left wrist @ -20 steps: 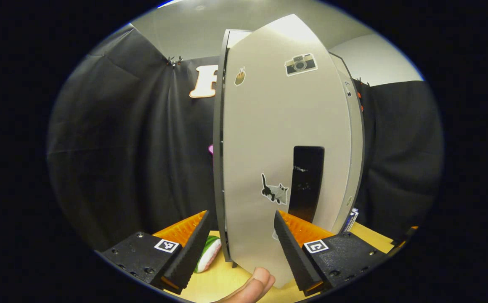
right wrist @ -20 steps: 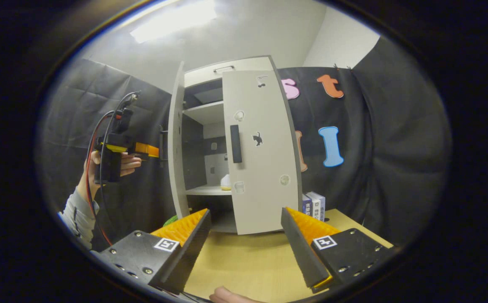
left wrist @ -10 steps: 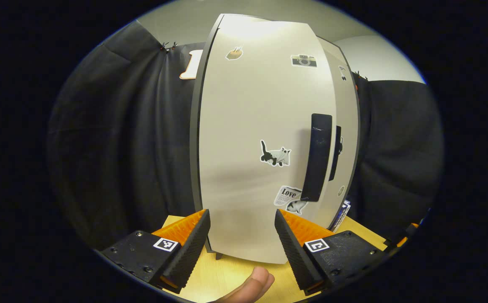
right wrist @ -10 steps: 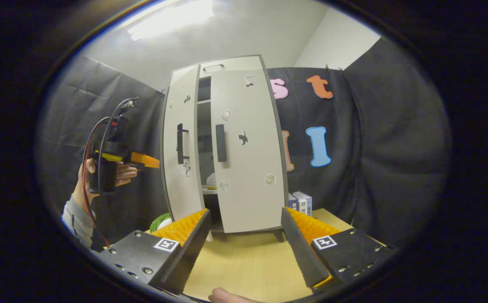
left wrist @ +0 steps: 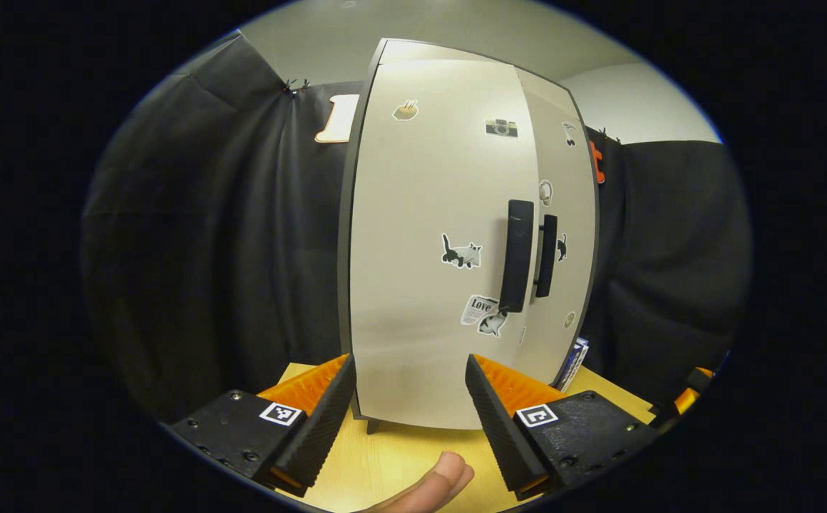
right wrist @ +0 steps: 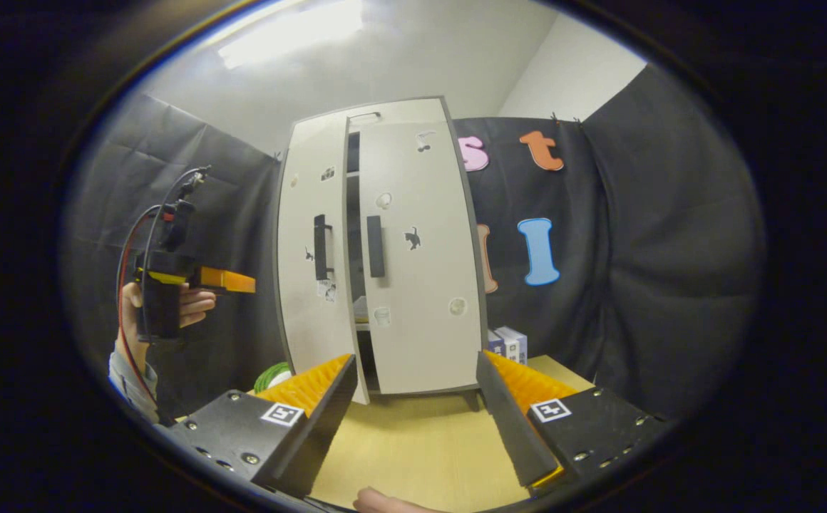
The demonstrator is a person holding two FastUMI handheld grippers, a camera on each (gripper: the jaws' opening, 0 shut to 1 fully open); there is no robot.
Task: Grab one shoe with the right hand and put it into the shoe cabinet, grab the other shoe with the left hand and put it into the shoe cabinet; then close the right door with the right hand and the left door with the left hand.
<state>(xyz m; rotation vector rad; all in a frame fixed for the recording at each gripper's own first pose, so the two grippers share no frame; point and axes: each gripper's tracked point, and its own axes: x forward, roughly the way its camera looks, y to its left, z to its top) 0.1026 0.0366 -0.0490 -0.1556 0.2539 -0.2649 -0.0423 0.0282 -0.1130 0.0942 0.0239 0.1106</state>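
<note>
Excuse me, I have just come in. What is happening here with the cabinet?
A person holds a gripper in each hand in front of a pale shoe cabinet that stands on a wooden table. The right door and the left door are both nearly shut, with a narrow dark gap between them. In the right gripper view the left gripper hangs in the air to the left of the cabinet, apart from the door. The right gripper is open and holds nothing. A little of a pale shoe shows through the gap.

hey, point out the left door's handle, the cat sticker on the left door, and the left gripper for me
left door handle point(left wrist: 517, 255), left gripper view, middle of the dark bar.
cat sticker point(left wrist: 461, 252), left gripper view, the cat's body.
left gripper point(left wrist: 409, 406), left gripper view, midway between its open fingertips.
</note>
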